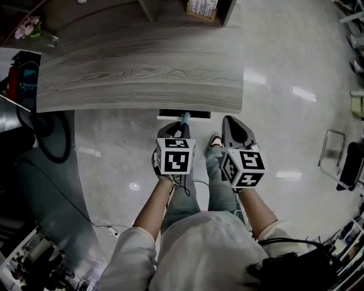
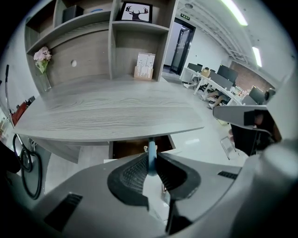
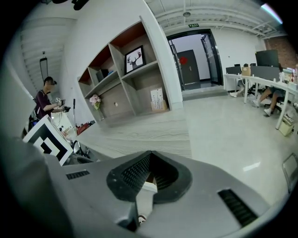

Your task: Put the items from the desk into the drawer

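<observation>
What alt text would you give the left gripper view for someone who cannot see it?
The left gripper has its jaws shut on a thin blue stick, pointing at an open drawer under a grey wooden desk. Behind, shelves hold a deer picture; flowers stand at left.

Glossy floor (image 1: 284, 142) — grey wooden shelving (image 2: 112, 51).

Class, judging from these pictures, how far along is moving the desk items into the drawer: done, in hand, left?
Done: the drawer under the desk is open and the desk's near part is bare. In hand: the left gripper is shut on a thin blue item, pointed at the drawer; the right gripper is shut, empty. Left: dropping that item in, and perhaps the flower vase at the back.
</observation>
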A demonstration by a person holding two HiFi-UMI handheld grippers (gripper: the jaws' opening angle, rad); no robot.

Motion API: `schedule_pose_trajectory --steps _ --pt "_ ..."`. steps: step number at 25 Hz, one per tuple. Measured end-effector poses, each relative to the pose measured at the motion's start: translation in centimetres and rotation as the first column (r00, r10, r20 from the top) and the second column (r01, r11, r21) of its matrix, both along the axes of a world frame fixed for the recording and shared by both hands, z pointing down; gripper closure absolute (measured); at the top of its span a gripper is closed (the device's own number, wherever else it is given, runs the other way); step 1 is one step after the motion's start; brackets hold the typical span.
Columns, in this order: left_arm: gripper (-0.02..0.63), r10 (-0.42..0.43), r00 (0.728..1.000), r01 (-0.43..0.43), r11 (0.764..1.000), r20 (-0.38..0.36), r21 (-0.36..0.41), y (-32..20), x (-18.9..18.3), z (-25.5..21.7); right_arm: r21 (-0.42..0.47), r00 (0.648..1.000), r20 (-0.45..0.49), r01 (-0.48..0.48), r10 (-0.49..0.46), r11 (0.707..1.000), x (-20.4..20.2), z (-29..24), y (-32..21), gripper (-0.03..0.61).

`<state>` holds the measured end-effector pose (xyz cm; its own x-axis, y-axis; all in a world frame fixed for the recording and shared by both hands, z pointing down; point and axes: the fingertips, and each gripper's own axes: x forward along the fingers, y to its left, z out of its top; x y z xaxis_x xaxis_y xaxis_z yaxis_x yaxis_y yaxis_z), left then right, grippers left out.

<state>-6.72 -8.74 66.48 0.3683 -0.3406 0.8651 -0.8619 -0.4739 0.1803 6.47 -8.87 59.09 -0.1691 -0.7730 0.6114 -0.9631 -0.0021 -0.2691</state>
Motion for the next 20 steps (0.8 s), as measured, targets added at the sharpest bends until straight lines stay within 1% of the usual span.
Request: schedule_pose_trajectory --steps 6,11,20 --pt "0.549 0.034 0.999 -0.033 0.999 0.009 -0.015 -0.8 0.4 0.2 -0.004 1.000 0.000 -0.024 0.024 1.000 0.4 0.1 0.0 0.580" --pt "0.549 0.045 0.999 -0.045 0.999 0.015 -0.019 -1.5 0.6 0.6 -0.010 0.999 -0.008 -0.032 0.032 0.999 0.7 0.1 -0.1 0.580" --pt "0.548 0.010 1.000 -0.010 1.000 0.008 -0.002 -2.2 0.4 1.3 -0.023 0.999 -0.015 -0.029 0.029 0.999 0.6 0.4 -0.1 0.580"
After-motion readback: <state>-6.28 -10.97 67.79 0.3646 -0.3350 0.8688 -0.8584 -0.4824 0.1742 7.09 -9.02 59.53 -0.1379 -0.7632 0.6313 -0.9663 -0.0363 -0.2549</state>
